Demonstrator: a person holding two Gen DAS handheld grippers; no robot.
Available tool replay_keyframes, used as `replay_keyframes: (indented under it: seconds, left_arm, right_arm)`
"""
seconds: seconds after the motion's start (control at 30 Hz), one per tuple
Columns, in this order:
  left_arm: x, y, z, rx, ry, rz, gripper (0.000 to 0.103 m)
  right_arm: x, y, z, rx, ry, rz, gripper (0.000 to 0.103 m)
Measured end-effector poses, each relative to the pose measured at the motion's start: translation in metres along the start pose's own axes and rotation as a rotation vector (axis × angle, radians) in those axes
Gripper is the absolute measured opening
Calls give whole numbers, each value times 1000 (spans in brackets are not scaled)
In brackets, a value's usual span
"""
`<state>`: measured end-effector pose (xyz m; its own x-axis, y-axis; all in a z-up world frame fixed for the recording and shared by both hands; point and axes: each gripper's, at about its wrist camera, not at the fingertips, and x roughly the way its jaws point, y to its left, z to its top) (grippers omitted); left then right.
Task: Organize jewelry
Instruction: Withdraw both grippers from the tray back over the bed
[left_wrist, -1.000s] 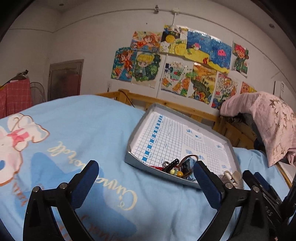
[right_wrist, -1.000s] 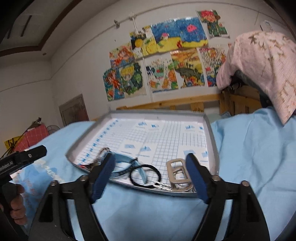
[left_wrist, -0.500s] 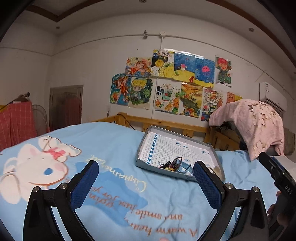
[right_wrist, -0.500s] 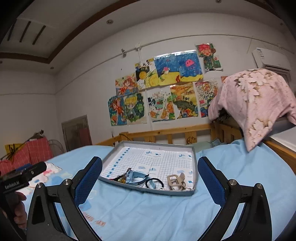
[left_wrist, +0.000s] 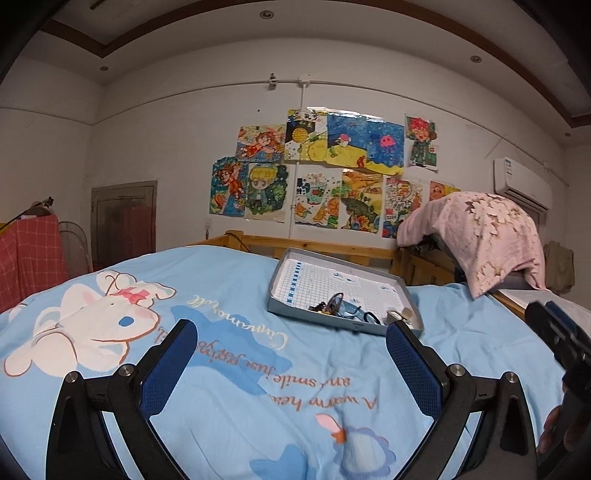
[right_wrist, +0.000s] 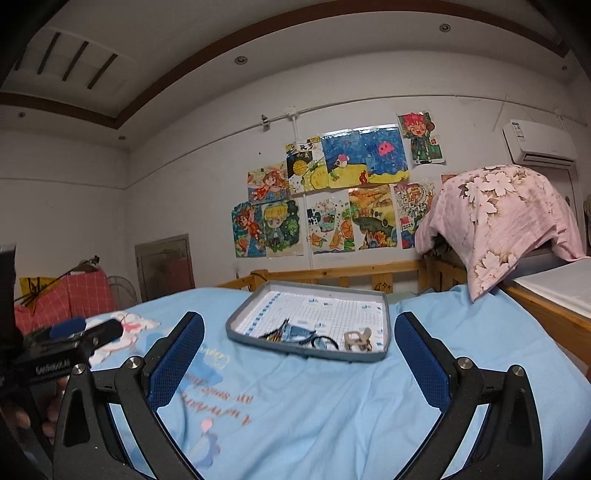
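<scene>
Jewelry (right_wrist: 314, 338) in a small heap at the near edge of the grey tray (right_wrist: 384, 328) on the blue bedspread (right_wrist: 332, 406), well apart from both empty, wide-open tongs, left gripper (left_wrist: 291, 365) and right gripper (right_wrist: 299, 360): best approached slowly, low, one piece only.

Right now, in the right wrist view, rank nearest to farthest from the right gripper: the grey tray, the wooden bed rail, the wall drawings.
From the right gripper, jaws open and empty:
1. Grey tray, just ahead on the blue bedspread, centre.
2. Wooden bed rail, behind the tray, at the bed's far edge.
3. Wall drawings, above the rail.
</scene>
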<state>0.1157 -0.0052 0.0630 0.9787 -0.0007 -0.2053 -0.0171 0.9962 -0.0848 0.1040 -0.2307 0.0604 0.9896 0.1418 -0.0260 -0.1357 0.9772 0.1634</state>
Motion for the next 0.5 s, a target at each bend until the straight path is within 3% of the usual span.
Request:
replay_keyframes:
  seconds: [0.27,0.5]
  left_arm:
    - [-11,-3,-25,28,45,-45,103]
    - [-15,-5,-46,76,55,-50,103]
  right_arm:
    - [-26,3,-26,8,56,-35,101]
    - [-29,14,-35,-60,72,-98,101]
